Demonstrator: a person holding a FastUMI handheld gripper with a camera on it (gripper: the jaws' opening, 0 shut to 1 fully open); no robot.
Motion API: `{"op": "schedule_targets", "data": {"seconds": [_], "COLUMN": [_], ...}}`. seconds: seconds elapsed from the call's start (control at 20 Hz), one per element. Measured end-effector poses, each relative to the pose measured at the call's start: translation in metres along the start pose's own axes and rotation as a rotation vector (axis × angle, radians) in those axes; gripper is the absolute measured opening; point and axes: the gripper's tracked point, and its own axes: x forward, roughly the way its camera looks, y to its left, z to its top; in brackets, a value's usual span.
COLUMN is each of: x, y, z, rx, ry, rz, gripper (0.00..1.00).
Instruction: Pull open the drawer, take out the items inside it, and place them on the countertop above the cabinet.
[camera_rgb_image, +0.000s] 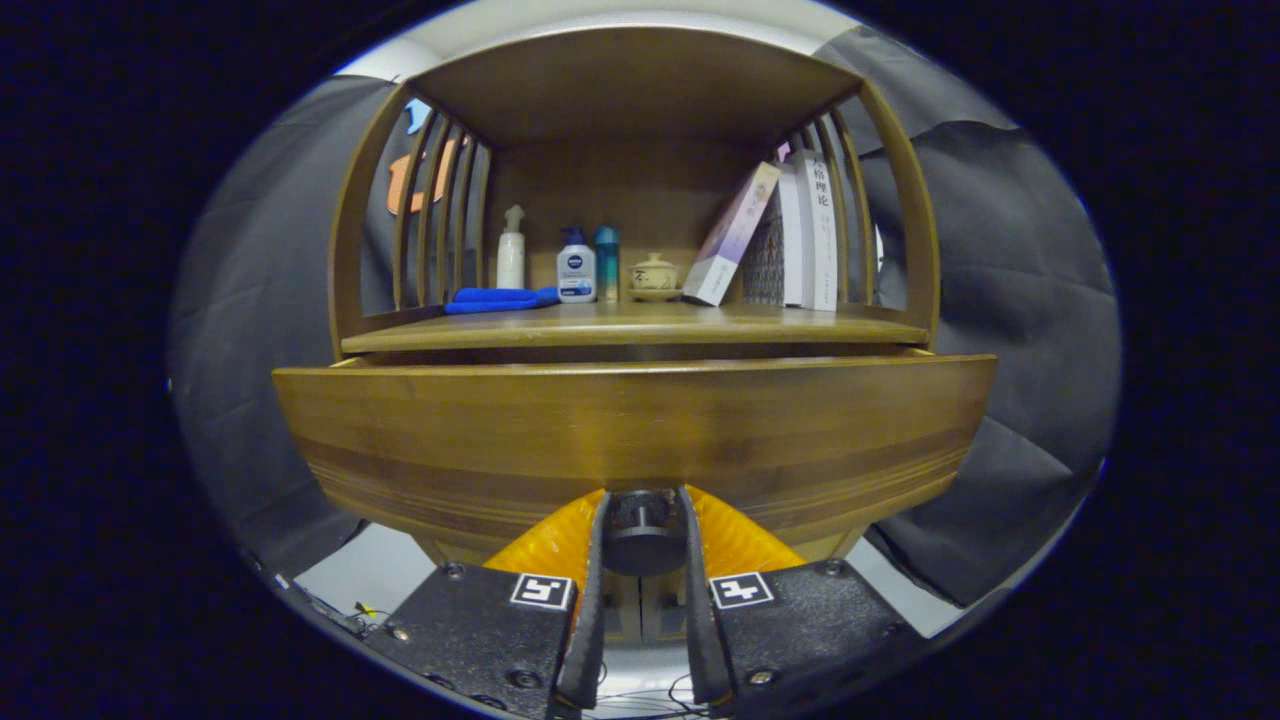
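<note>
**Gripper clamped on the drawer knob**

The gripper (643, 520) has both fingers pressed on the dark round knob (643, 540) of the wooden drawer (640, 430), which stands out from the cabinet just ahead. Above lies the countertop (640, 325), bearing a blue cloth (495, 299), bottles (576, 268) and books (800, 235).

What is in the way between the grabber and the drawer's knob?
Nothing visible. The gripper has its jaws on either side of the round dark knob on the brown wooden drawer front, apparently pressing it. The drawer looks slightly pulled out.
</note>
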Motion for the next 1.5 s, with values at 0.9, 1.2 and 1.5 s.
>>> {"op": "schedule_targets", "data": {"seconds": [0.9, 1.2, 1.5], "x": [-0.085, -0.120, -0.115], "y": [0.002, -0.003, -0.006], "z": [-0.031, -0.010, -0.051], "rx": [0.017, -0.031, 0.111], "ry": [-0.007, -0.108, -0.005], "rz": [0.023, -0.013, 0.062], "gripper": [0.37, 0.28, 0.20]}}
